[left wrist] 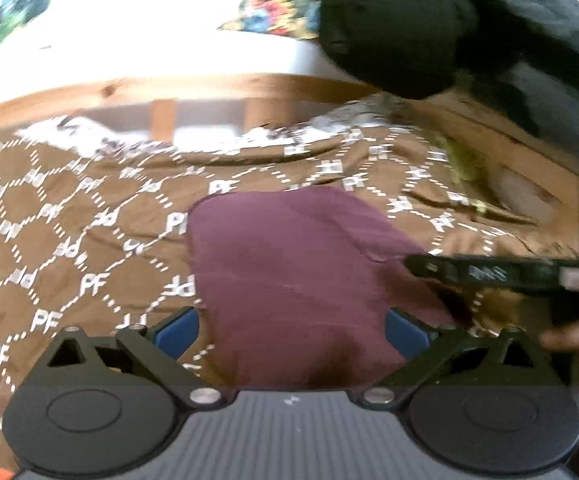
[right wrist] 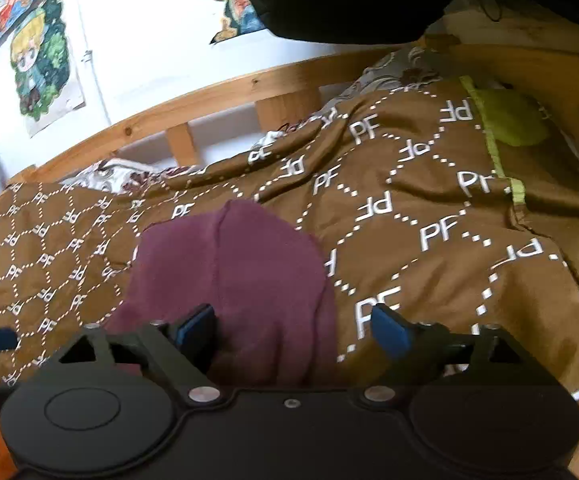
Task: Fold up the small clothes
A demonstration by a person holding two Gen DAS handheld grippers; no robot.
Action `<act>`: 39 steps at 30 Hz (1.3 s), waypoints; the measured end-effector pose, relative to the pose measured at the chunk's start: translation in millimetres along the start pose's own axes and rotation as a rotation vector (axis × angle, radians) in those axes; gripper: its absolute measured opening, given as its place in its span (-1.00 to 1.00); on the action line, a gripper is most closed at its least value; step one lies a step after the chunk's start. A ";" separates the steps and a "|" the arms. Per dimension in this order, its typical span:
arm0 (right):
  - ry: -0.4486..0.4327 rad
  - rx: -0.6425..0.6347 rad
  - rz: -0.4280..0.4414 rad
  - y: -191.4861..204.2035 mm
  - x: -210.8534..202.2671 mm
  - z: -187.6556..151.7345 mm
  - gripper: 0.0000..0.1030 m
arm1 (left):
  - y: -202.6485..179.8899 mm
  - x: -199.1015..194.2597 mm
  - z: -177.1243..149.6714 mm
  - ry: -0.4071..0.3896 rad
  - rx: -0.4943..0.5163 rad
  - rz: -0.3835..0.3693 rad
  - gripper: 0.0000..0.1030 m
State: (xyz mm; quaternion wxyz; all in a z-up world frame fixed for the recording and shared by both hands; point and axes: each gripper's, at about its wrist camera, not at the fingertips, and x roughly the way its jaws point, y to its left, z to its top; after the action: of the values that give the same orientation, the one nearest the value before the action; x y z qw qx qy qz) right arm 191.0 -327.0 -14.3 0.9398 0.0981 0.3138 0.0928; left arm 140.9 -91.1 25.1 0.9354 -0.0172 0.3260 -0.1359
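A small maroon garment [left wrist: 289,264] lies flat on a brown bedspread [left wrist: 57,232] printed with white "PF" letters. My left gripper [left wrist: 291,334] is open just above the garment's near edge, its blue pads [left wrist: 175,332] wide apart. The other gripper's black finger [left wrist: 489,272] reaches in from the right over the garment's right edge. In the right wrist view the maroon garment [right wrist: 233,280] lies ahead and left. My right gripper [right wrist: 293,332] is open over its right part, holding nothing.
A wooden bed rail [right wrist: 209,96] runs along the far side of the bedspread [right wrist: 429,208]. A black cloth [left wrist: 429,28] hangs at the upper right. A lime green item [right wrist: 505,120] lies at the far right. Posters [right wrist: 41,64] hang on the white wall.
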 end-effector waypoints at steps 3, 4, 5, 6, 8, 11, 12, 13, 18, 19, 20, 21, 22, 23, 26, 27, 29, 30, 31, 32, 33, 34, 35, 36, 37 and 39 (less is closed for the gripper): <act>0.014 -0.042 -0.016 8.0 -5.0 -4.0 0.73 | 12.0 8.2 2.7 0.032 -0.056 0.043 0.99; 0.020 -0.055 -0.022 10.0 -6.4 -5.8 0.75 | 14.1 10.9 1.2 0.053 -0.065 0.062 0.99; 0.028 -0.065 -0.030 11.8 -8.0 -8.1 0.76 | 16.0 12.7 -1.4 0.075 -0.068 0.082 0.99; 0.037 -0.072 -0.034 13.3 -9.4 -10.6 0.77 | 17.1 16.4 -2.9 0.104 -0.065 0.106 0.99; 0.054 -0.085 -0.048 15.9 -12.8 -15.6 0.82 | 17.6 20.9 -5.8 0.132 -0.057 0.119 0.98; 0.059 -0.115 -0.062 19.5 -21.6 -21.9 0.84 | 16.8 19.6 -11.4 0.142 -0.052 0.116 0.98; 0.048 -0.123 -0.064 21.1 -26.6 -23.5 0.85 | 16.9 19.9 -13.0 0.144 -0.047 0.116 0.98; 0.031 -0.129 -0.063 22.9 -31.9 -24.6 0.86 | 16.3 20.0 -14.8 0.148 -0.040 0.118 0.98; -0.041 -0.154 -0.050 33.3 -50.0 -23.6 0.99 | 15.5 21.9 -20.8 0.173 -0.035 0.114 0.98; -0.041 -0.157 -0.043 34.9 -50.9 -23.1 0.99 | 15.8 21.8 -21.9 0.176 -0.038 0.113 0.98; -0.030 -0.164 -0.041 36.8 -50.7 -23.2 0.99 | 16.4 22.2 -22.7 0.177 -0.039 0.111 0.98; -0.021 -0.175 -0.043 38.5 -50.4 -23.6 0.99 | 16.6 22.5 -22.9 0.178 -0.039 0.111 0.98; -0.017 -0.187 -0.047 40.1 -50.9 -24.1 0.99 | 16.6 22.9 -23.0 0.179 -0.040 0.111 0.98; -0.014 -0.201 -0.055 41.5 -51.2 -25.3 0.99 | 16.6 23.1 -23.4 0.180 -0.041 0.110 0.98; 0.012 -0.226 -0.090 43.5 -48.8 -27.8 0.99 | 16.2 24.7 -24.6 0.187 -0.040 0.110 0.98; 0.022 -0.232 -0.103 43.5 -47.5 -29.2 0.99 | 16.1 25.2 -25.2 0.189 -0.038 0.110 0.98; 0.047 -0.242 -0.124 42.3 -44.3 -32.0 0.99 | 15.9 26.1 -26.4 0.192 -0.035 0.110 0.98; 0.064 -0.253 -0.135 41.9 -42.0 -33.4 0.99 | 16.0 27.1 -27.0 0.196 -0.032 0.107 0.98; 0.082 -0.267 -0.145 42.0 -39.7 -35.0 0.99 | 15.7 28.1 -27.7 0.201 -0.030 0.105 0.99; 0.102 -0.287 -0.158 41.9 -36.6 -36.8 0.99 | 15.8 29.6 -28.1 0.205 -0.030 0.103 0.99; 0.117 -0.300 -0.167 41.4 -33.8 -39.1 0.99 | 15.6 30.6 -28.9 0.210 -0.029 0.102 0.99; 0.131 -0.308 -0.171 40.6 -31.3 -41.1 0.99 | 15.7 31.5 -29.8 0.212 -0.029 0.102 0.99; 0.141 -0.311 -0.172 40.0 -29.4 -43.4 0.99 | 15.7 32.6 -30.7 0.216 -0.028 0.101 0.99; 0.146 -0.313 -0.173 39.5 -27.7 -45.2 0.99 | 15.9 33.2 -31.7 0.217 -0.029 0.102 0.99; 0.148 -0.316 -0.171 39.2 -27.4 -46.2 0.99 | 16.2 33.9 -32.4 0.218 -0.030 0.105 0.99; 0.120 -0.316 -0.143 38.5 -32.1 -44.8 0.99 | 17.2 35.1 -33.1 0.221 -0.033 0.105 1.00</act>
State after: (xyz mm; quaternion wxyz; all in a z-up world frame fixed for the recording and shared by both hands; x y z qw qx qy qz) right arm 134.2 -291.9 -21.8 0.9274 -0.0788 0.3569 0.0797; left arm 151.1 -81.9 -24.3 0.8992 -0.0005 0.4297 -0.0824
